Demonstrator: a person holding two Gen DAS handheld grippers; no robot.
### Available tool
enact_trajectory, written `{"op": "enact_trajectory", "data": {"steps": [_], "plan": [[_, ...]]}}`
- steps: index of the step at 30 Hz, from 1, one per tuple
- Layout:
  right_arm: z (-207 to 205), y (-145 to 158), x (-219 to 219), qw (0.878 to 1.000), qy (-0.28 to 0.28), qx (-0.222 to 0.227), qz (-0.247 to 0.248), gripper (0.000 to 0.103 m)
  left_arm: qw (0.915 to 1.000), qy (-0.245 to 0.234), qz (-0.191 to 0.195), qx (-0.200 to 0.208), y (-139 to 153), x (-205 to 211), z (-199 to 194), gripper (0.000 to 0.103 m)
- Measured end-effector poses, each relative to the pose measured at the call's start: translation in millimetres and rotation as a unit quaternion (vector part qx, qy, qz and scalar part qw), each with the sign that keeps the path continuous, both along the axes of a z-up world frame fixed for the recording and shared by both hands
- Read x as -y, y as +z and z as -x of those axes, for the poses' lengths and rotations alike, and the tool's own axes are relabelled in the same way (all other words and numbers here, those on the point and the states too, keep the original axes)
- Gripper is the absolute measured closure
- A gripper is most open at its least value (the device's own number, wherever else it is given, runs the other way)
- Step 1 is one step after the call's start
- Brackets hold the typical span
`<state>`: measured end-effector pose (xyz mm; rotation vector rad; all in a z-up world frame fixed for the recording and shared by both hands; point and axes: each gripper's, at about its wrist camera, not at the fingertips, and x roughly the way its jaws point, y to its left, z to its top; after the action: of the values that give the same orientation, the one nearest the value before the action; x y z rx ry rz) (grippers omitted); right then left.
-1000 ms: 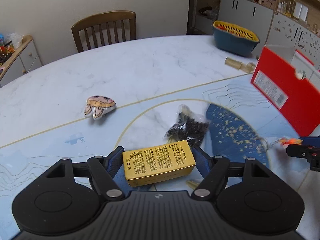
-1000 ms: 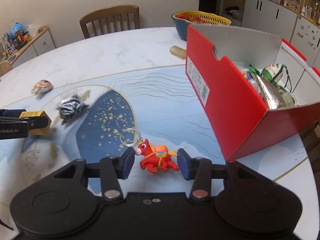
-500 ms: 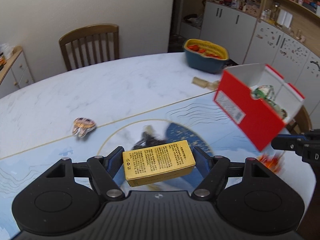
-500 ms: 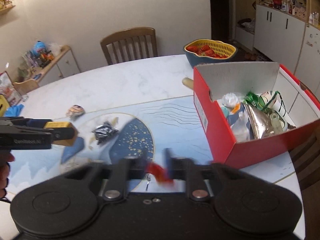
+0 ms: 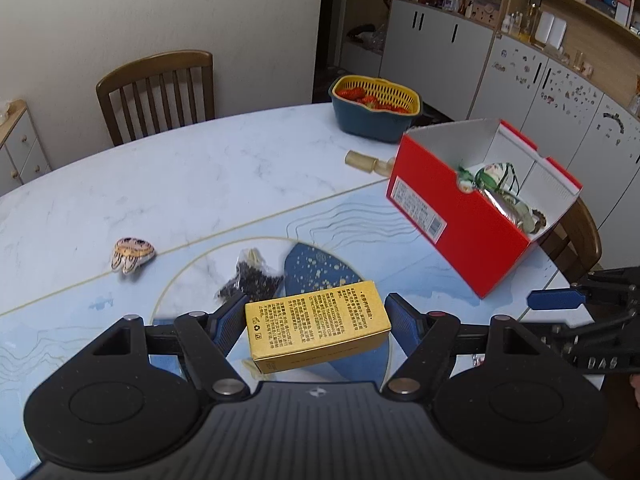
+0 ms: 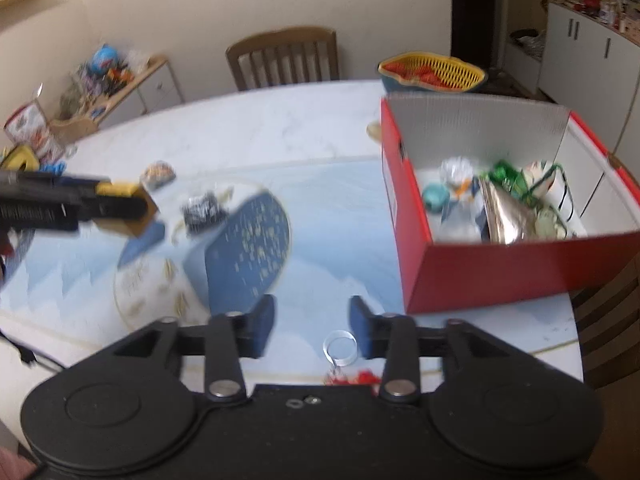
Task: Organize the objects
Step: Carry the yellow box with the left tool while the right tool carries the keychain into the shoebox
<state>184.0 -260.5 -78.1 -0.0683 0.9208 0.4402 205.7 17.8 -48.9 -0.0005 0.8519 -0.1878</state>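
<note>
Left wrist view has the left gripper (image 5: 316, 322) clamped as before on the yellow box (image 5: 317, 330), now carried higher above the tabletop (image 5: 200, 184), with the red box (image 5: 468, 220) in fuller view than a second ago. Right wrist view shows the right gripper (image 6: 312, 326), whose jaws have just been opening after pinching the red horse keychain (image 6: 354, 378). That toy, with its ring (image 6: 340, 348), now sits low near the right finger, no longer between the pads, and whether it touches the finger is unclear in the blur.
</note>
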Motion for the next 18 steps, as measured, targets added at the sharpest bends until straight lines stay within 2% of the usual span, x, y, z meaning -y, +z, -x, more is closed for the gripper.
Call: {"op": "enact_trajectory", "data": {"steps": [1,7,10,14,18], "plan": [[2.1,-6.4,2.0,1.000,0.006,-0.004,0.006,0.046,1.0000,0.001,0.000,-0.001,-0.4,-0.3,1.0,0.028],[10.9,-47.5,5.7,0.999,0.023,-0.027,0.029,0.038,0.9999,0.002,-0.004,-0.010,-4.5,0.1,5.3,0.028],[11.7,-58.3,8.3,0.999,0.019,-0.022,0.040,0.033,0.9999,-0.001,-0.008,-0.011,-5.5,0.3,7.2,0.028],[10.0,-68.3,9.3,0.998,0.016,-0.021,0.050,0.034,0.9999,-0.003,-0.009,-0.014,-7.1,0.6,8.9,0.028],[13.2,-75.2,5.1,0.998,0.021,-0.018,0.063,0.040,0.9998,-0.006,-0.009,-0.017,-8.1,0.3,10.3,0.028]]}}
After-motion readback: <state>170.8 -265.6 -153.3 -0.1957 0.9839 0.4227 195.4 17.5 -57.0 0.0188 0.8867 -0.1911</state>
